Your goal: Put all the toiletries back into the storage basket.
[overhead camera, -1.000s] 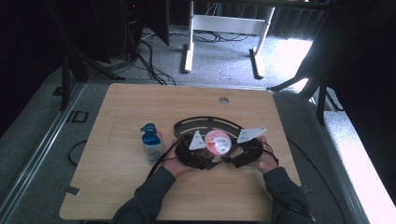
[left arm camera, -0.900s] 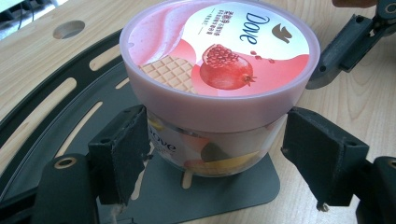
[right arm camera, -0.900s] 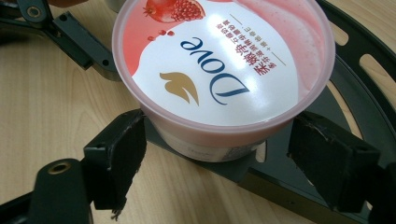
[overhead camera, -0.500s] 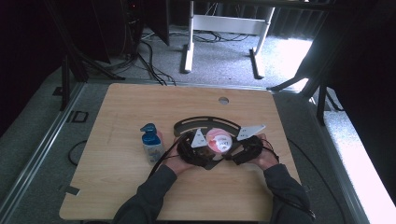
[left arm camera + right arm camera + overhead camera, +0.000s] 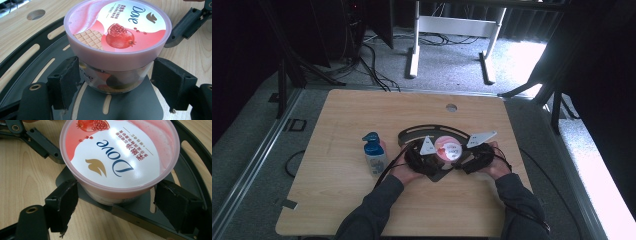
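I read "Dove" on the jar's pink lid (image 5: 117,27), beside a line of Chinese characters too small to make out.

Light wooden table (image 5: 342,200) with a round hole near its far edge, bearing a blue-capped pump bottle (image 5: 374,154) and a black slotted fan-shaped plate (image 5: 30,57)
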The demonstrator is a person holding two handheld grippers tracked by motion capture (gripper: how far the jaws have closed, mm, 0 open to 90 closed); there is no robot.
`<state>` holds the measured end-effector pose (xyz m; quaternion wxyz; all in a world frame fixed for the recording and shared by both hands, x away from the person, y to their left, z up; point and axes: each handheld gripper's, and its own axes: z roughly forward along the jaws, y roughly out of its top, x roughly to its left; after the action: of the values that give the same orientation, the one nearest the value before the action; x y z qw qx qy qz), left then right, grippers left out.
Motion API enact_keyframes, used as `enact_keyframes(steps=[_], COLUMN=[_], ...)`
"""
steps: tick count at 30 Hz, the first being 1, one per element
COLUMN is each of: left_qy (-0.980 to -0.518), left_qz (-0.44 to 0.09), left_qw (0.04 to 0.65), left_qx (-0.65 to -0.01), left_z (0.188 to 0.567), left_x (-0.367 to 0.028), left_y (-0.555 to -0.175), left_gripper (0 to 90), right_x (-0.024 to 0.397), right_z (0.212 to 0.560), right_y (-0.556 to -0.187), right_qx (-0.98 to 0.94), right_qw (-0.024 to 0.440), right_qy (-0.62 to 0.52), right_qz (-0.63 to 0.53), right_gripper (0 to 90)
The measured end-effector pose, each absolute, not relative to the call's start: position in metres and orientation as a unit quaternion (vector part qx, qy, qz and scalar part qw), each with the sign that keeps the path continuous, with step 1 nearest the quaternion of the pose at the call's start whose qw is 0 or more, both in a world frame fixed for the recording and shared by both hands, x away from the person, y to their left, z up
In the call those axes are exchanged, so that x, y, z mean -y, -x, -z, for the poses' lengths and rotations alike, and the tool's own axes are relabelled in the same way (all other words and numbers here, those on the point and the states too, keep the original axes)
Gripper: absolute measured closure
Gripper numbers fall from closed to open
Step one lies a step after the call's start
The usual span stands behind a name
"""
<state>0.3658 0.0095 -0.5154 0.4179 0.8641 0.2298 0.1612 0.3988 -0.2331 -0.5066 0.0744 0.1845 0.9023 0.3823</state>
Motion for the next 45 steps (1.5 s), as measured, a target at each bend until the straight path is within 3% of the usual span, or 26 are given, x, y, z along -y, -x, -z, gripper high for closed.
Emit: enact_keyframes(steps=[45], left_qy=[-0.851], left_qz=[-0.171], left_qw=[0.421], left_qx=[-0.266], left_z=[0.525], left_x=[0.033], left_y=[-0.402], left_gripper=[23.5], right_x=[0.261], right_z=[0.509], right_y=[-0.429], right_qx=[-0.892], right_qw=[0.098], right_qy=[-0.246], right_qz=[-0.365], right_gripper=[19.3])
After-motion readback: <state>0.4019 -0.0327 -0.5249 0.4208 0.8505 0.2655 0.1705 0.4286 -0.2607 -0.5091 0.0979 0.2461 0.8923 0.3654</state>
